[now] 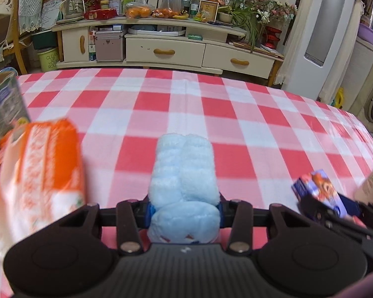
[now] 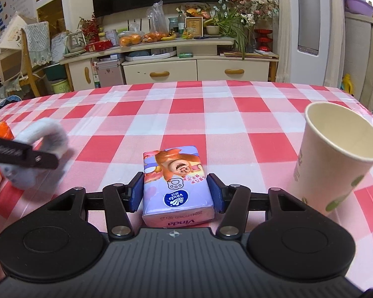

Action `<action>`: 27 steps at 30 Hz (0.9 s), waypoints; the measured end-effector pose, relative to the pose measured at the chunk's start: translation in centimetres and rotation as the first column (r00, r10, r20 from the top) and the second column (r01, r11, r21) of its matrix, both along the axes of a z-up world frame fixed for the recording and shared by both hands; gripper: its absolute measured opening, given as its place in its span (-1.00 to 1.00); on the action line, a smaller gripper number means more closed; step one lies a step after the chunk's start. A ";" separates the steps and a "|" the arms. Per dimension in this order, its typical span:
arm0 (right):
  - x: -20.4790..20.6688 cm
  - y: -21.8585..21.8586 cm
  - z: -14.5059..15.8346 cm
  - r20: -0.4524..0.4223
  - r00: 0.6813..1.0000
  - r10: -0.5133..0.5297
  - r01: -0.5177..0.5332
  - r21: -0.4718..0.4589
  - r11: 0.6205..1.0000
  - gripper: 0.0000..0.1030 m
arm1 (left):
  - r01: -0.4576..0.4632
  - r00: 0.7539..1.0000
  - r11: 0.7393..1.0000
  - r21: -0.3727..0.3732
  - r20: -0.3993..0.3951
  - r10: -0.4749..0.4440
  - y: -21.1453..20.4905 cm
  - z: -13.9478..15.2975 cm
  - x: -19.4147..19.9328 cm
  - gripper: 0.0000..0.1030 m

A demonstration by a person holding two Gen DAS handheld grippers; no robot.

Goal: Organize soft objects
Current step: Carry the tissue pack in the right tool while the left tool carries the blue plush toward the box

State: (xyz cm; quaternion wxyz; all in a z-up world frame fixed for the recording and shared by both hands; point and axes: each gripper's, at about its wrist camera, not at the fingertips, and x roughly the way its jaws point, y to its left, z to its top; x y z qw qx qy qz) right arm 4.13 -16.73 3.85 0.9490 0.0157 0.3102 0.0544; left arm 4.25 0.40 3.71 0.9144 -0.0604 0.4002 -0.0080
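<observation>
A: The red-and-white checked tablecloth (image 2: 211, 114) is holding everything. What is standing on it, largest first?

B: An orange-and-white soft pack (image 1: 39, 173) is sitting at the left edge, then a cream paper cup with green dots (image 2: 335, 159) at the right (not a soft thing, so I am judging it stays put).

A: And the 2 grippers?

B: The left gripper (image 1: 184, 207) is clenching a pale blue fluffy plush toy (image 1: 184, 171) just above the cloth. The right gripper (image 2: 176, 192) is squeezing a small purple plastic tissue packet with a cartoon bear (image 2: 176, 181), low over the cloth.

A: Which step?

B: Pick-up, seemingly. Next, both are needing a shared spot, probably beside the orange pack.
</observation>
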 end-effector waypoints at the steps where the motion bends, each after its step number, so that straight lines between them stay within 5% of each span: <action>1: -0.3 0.0 0.0 0.001 1.000 -0.002 0.002 -0.003 1.000 0.31 | 0.007 1.000 1.000 0.001 -0.001 -0.007 0.1 0.0 -0.6 -0.17; 18: -6.6 0.8 1.0 0.018 0.995 -0.102 0.101 0.048 0.994 0.30 | 0.159 0.985 0.987 -0.017 0.075 -0.157 0.7 1.5 -7.4 -0.17; 27: -9.7 3.1 2.2 0.011 0.996 -0.090 0.090 0.014 0.996 0.30 | 0.165 0.979 0.986 -0.009 0.126 -0.162 2.7 3.7 -8.9 -0.17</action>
